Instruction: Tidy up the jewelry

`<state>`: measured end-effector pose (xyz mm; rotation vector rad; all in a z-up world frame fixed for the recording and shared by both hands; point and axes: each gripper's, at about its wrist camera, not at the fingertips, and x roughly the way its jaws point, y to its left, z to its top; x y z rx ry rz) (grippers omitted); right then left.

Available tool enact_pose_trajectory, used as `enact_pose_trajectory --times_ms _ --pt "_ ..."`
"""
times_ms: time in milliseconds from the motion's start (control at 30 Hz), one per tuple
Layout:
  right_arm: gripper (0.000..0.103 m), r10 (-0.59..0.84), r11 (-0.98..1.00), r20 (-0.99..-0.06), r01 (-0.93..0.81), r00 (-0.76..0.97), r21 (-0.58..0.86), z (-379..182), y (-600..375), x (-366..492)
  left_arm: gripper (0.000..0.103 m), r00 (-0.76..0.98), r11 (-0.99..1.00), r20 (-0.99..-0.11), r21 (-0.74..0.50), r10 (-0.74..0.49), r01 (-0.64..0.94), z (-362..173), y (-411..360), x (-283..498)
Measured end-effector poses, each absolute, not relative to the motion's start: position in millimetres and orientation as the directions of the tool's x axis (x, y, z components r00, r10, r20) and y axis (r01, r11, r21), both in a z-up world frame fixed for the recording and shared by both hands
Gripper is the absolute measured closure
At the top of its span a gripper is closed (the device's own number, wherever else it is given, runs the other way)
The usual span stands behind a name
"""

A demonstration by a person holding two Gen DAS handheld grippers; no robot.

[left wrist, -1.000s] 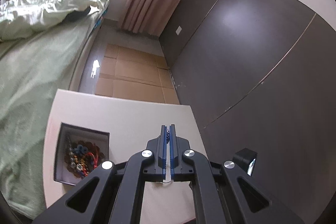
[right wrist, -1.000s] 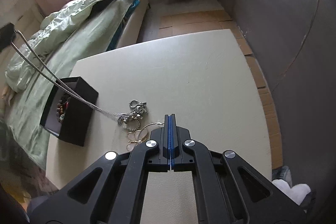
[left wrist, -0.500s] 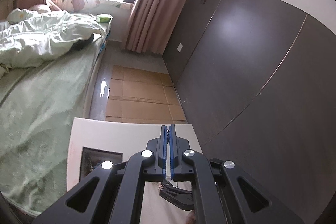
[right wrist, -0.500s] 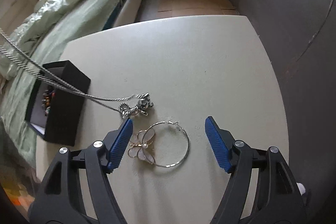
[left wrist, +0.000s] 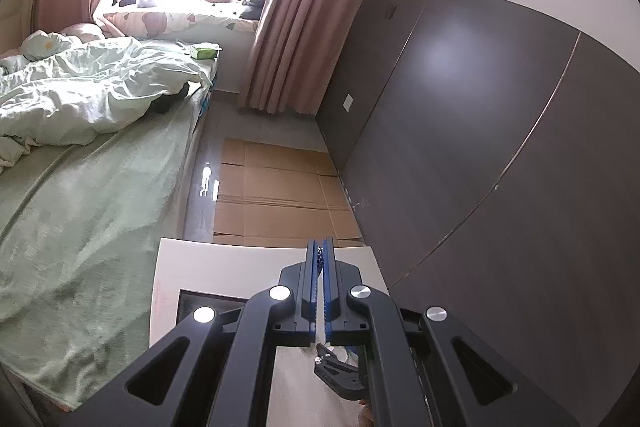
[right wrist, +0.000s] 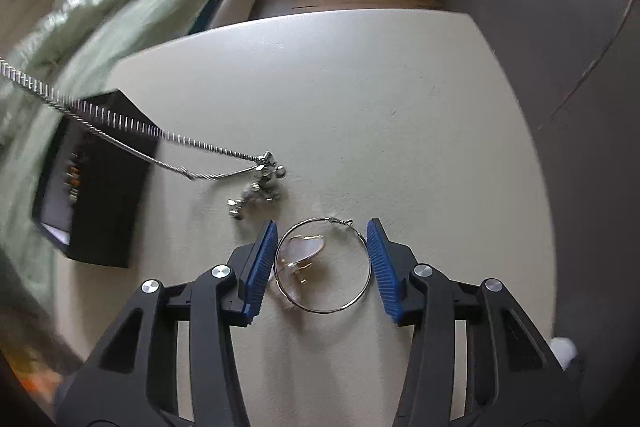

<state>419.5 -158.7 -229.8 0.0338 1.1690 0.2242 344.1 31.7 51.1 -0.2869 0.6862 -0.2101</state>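
The pale, matte table [right wrist: 360, 87] has a rounded far edge and a wide bare stretch on its far and right sides; beyond that edge lie flattened cardboard sheets [left wrist: 276, 203] on the floor, with a dark, smooth wardrobe wall [left wrist: 500, 147] to the right and a bed under rumpled green bedding [left wrist: 80, 187] to the left. The right gripper [right wrist: 322, 263] points steeply down over the near middle of the table, its ribbed blue pads [right wrist: 260, 263] standing apart after just closing inward; between them lies a thin silver hoop earring [right wrist: 362, 291] with a gold-rimmed translucent butterfly piece [right wrist: 304, 251] inside it, the pads just beside the hoop but not visibly pressing it. Just beyond, a knot of silver charms [right wrist: 262, 189] hangs at the end of a ribbed silver chain [right wrist: 120, 123] that runs taut up and off to the left, crossing above a black square box [right wrist: 104, 203] near the table's left edge. The left gripper [left wrist: 319, 255] is raised above the table, jaws pressed together on a small dark beaded link [left wrist: 319, 259] at the tips.
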Motion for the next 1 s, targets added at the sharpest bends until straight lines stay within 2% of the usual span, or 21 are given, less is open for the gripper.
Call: enact_pose_trajectory --times_ms 33,67,333,400,467,700,733,767,833,1000 --pt "0.062 0.21 0.974 -0.903 -0.156 0.376 0.162 -227.5 -160.3 418.8 0.103 0.756 0.941 -0.591 -0.326 -0.281 0.095 52.4 32.1 342.6" --pt "0.098 0.227 0.971 -0.897 -0.159 0.379 0.179 -225.6 -160.9 418.2 0.103 0.756 0.941 -0.591 -0.325 -0.28 0.095 53.0 32.3 342.0" --pt "0.098 0.28 0.96 -0.872 -0.137 0.401 0.244 -213.1 -168.7 411.3 0.103 0.769 0.947 -0.585 -0.31 -0.26 0.085 65.6 36.2 334.4" --pt "0.092 0.308 0.951 -0.866 -0.154 0.395 0.268 -212.1 -163.3 409.8 0.103 0.774 0.948 -0.58 -0.307 -0.252 0.078 69.7 39.6 332.4" --pt "0.053 0.293 0.956 -0.864 -0.146 0.41 0.255 -211.0 -163.1 412.2 0.103 0.781 0.951 -0.576 -0.302 -0.24 0.07 74.1 42.9 330.1" --pt "0.052 0.296 0.954 -0.85 -0.092 0.435 0.285 -212.4 -176.7 440.8 0.103 0.803 0.956 -0.559 -0.29 -0.207 0.045 95.0 58.4 331.3" --pt "0.048 0.29 0.957 -0.854 -0.105 0.431 0.272 -212.9 -172.1 445.7 0.103 0.807 0.957 -0.555 -0.286 -0.202 0.043 100.8 59.8 332.8" --pt "0.038 0.281 0.959 -0.862 -0.112 0.422 0.259 -214.6 -167.5 451.3 0.103 0.812 0.96 -0.549 -0.278 -0.195 0.043 107.1 60.8 333.7" --pt "0.029 0.265 0.964 -0.866 -0.121 0.423 0.235 -216.5 -159.7 461.2 0.103 0.823 0.965 -0.538 -0.26 -0.183 0.044 120.7 61.9 335.4" --pt "0.029 0.222 0.971 -0.872 -0.179 0.435 0.158 -221.7 -141.7 486.9 0.103 0.843 0.974 -0.515 -0.221 -0.155 0.043 152.4 62.4 336.8"
